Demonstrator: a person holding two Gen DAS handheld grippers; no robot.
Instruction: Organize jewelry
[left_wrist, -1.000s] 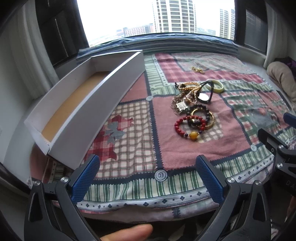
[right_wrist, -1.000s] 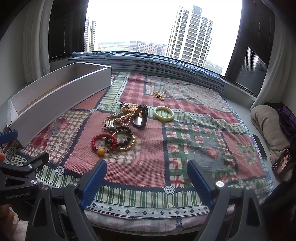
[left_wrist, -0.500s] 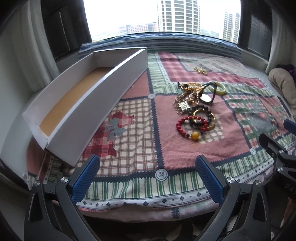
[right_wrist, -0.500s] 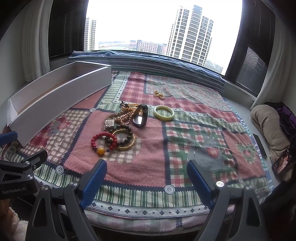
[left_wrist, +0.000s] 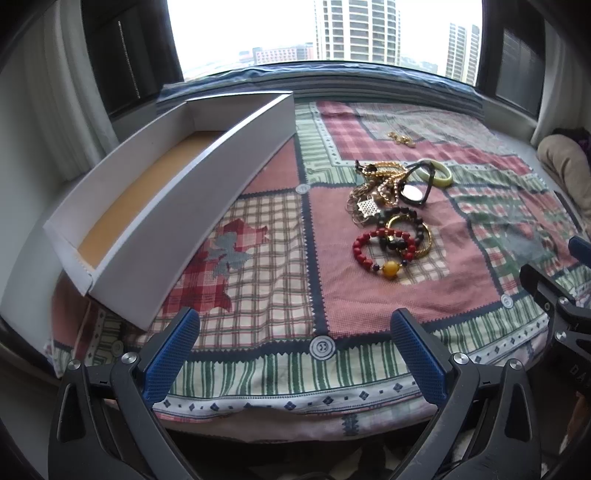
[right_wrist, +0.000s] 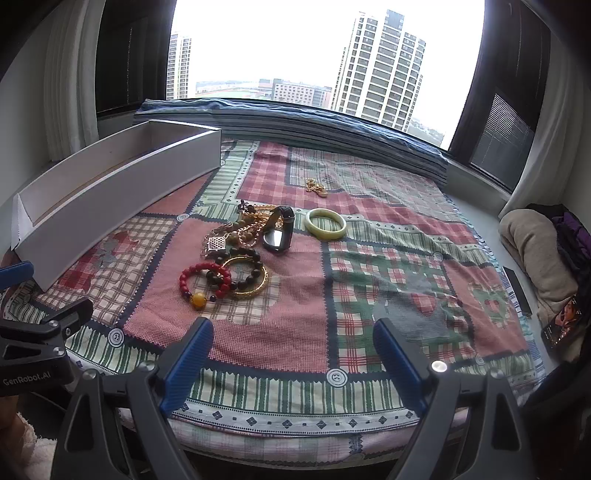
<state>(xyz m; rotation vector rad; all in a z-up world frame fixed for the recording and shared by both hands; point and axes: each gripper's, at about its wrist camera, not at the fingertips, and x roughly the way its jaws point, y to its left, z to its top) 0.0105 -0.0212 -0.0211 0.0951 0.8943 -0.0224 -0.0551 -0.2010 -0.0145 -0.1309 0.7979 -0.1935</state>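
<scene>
A heap of jewelry lies mid-cloth: a red bead bracelet (left_wrist: 364, 251) (right_wrist: 205, 281) with an amber bead, a gold bangle (left_wrist: 424, 245) (right_wrist: 255, 286), dark beads, gold chains (left_wrist: 380, 184) (right_wrist: 243, 227), a black watch (left_wrist: 415, 190) (right_wrist: 279, 236) and a pale green bangle (left_wrist: 441, 173) (right_wrist: 325, 223). A small gold piece (left_wrist: 400, 138) (right_wrist: 314, 186) rests farther back. A long white box (left_wrist: 177, 199) (right_wrist: 110, 192) with a tan floor stands at the left. My left gripper (left_wrist: 295, 334) and right gripper (right_wrist: 293, 341) hover open near the cloth's front edge, well short of the heap, holding nothing.
The patchwork cloth (left_wrist: 369, 302) (right_wrist: 369, 280) covers a platform below a wide window. Folded blue fabric (right_wrist: 332, 125) lines the sill. A beige bundle (right_wrist: 535, 251) and dark flat objects (right_wrist: 517, 288) lie at the right edge. Each gripper shows in the other's view.
The left gripper has risen and edged forward, so the box and the jewelry sit a little lower in its view. A fingertip at that view's bottom edge is gone. The right gripper barely moved.
</scene>
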